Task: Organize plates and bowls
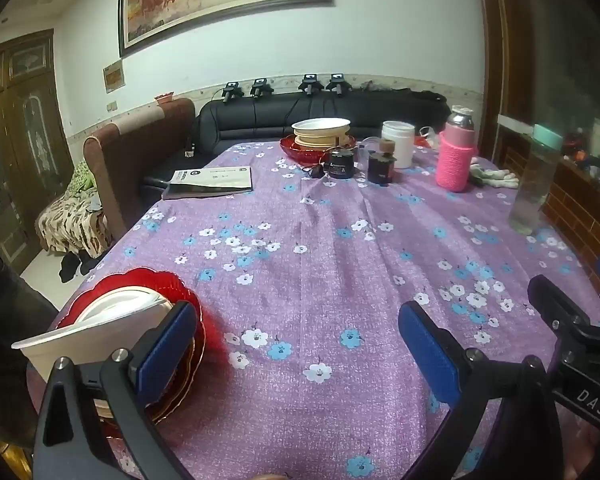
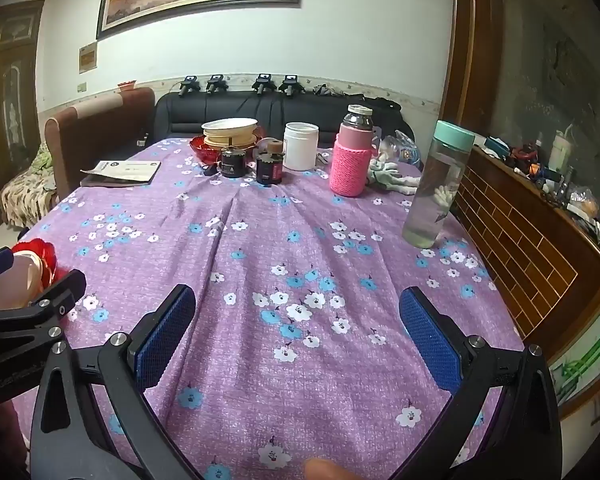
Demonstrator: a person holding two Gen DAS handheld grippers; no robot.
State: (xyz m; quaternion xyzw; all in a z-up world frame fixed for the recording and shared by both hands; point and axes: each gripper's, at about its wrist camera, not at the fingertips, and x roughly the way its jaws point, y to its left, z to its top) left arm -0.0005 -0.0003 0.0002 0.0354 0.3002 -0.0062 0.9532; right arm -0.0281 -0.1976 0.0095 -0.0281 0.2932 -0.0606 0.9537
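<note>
My left hand-held gripper [image 1: 298,354] hangs wide open over the desk [image 1: 340,240], nothing between its blue pads. Just beside its left pad sits a near stack: a white bowl [image 1: 80,344] tilted on a white plate [image 1: 120,300], on a red plate [image 1: 140,280] at the desk's near left edge. My right hand-held gripper [image 2: 298,338] is equally wide open over bare cloth, holding nothing. A second stack of plates [image 2: 230,132] stands in a red bowl [image 2: 204,148] at the far end, by dark jars [image 2: 232,162].

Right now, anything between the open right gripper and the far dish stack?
Right wrist view: bare floral tablecloth, then two dark jars just before the dish stack. Right gripper holds nothing.
</note>
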